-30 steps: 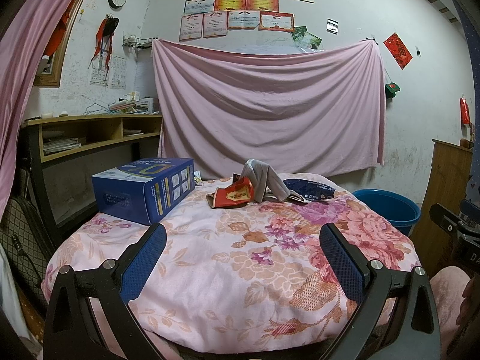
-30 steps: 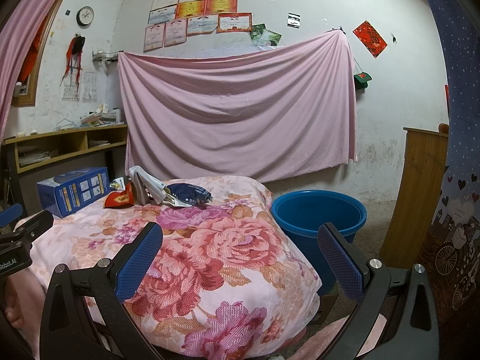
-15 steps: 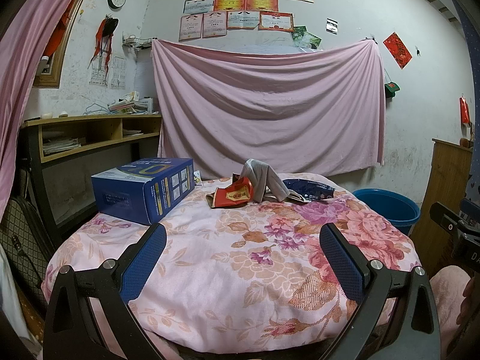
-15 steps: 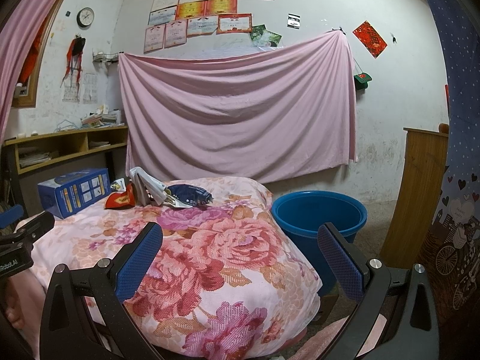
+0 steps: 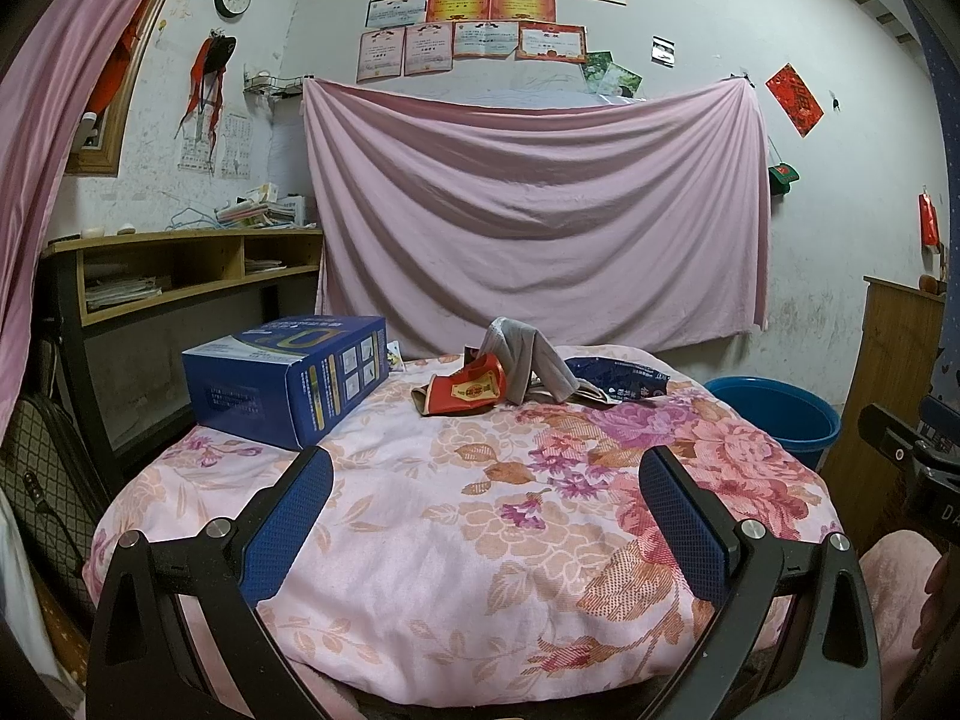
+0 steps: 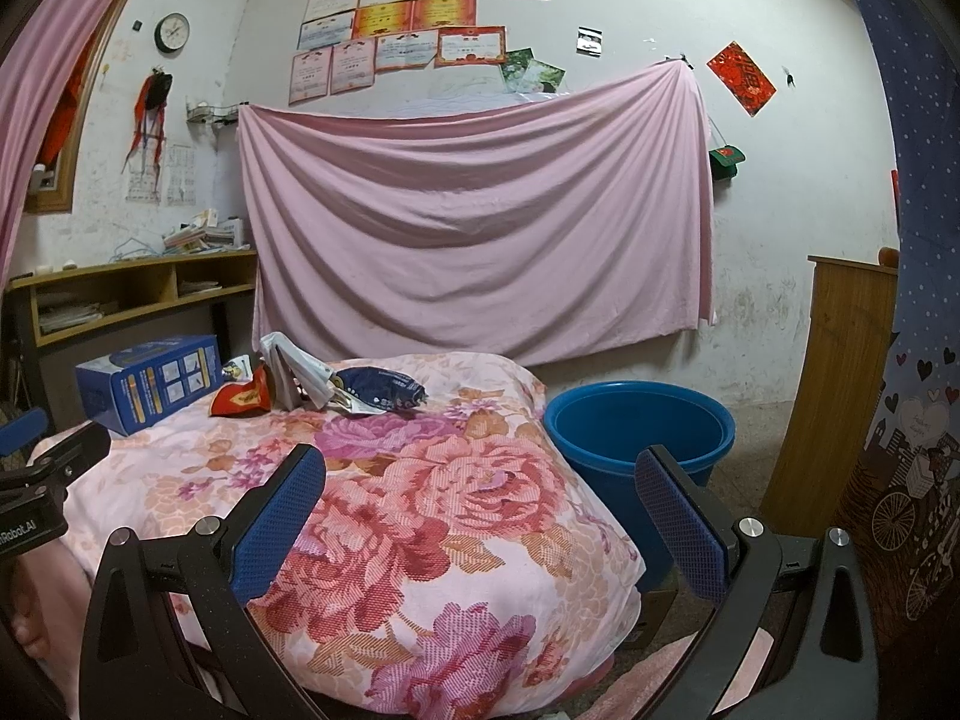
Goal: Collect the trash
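While level, both grippers (image 5: pixel 485 510) (image 6: pixel 480 507) wide, empty.

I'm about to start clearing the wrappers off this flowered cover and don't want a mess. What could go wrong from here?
1. The red wrapper, grey wrapper and dark blue bag overlap, so one grab may drag the others.
2. The soft flowered cover could get pinched by a claw.
3. The blue bucket sits off the table's right side; light wrappers may miss it.

glossy foil wrappers (image 5: pixel 618 383) on matt cloth cover (image 5: pixel 468 516) — smooth plastic bucket (image 6: pixel 642 438).
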